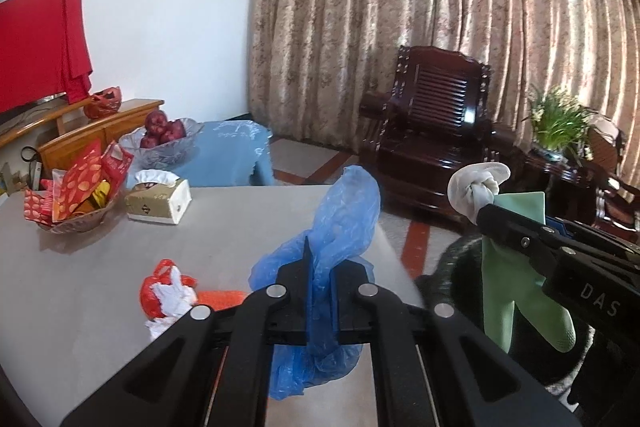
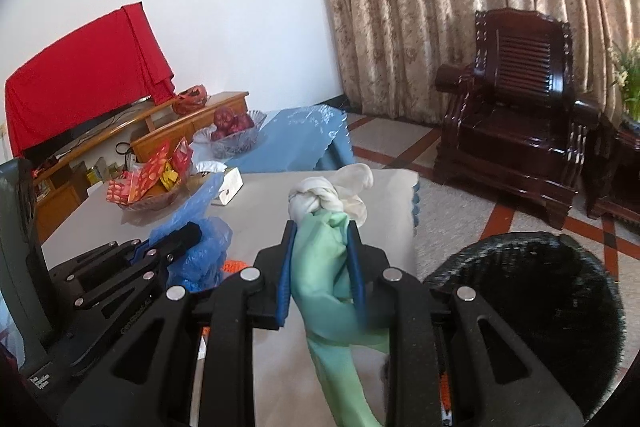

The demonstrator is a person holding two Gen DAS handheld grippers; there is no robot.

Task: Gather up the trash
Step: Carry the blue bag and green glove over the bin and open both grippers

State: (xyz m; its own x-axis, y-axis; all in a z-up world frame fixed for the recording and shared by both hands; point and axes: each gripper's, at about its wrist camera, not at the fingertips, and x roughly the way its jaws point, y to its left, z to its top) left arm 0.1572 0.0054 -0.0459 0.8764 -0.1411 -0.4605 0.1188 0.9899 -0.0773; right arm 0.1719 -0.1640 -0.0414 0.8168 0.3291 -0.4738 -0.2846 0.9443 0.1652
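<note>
My left gripper [image 1: 320,259] is shut on a crumpled blue plastic bag [image 1: 340,219] and holds it above the grey table [image 1: 100,259]; it also shows in the right wrist view [image 2: 188,235]. My right gripper [image 2: 322,231] is shut on a green rubber glove [image 2: 324,267] with a knotted white cuff [image 2: 332,195]. The glove also shows in the left wrist view [image 1: 516,291], over the black waste bin [image 1: 460,267]. The bin [image 2: 532,311] stands on the floor to the right of the table. A red bag with white tissue [image 1: 168,291] lies on the table.
A tissue box [image 1: 160,201], a bowl of red snack packets [image 1: 76,191] and a glass bowl of red fruit [image 1: 164,139] stand at the table's far left. A dark wooden armchair [image 1: 436,131] and a potted plant [image 1: 560,123] stand by the curtain.
</note>
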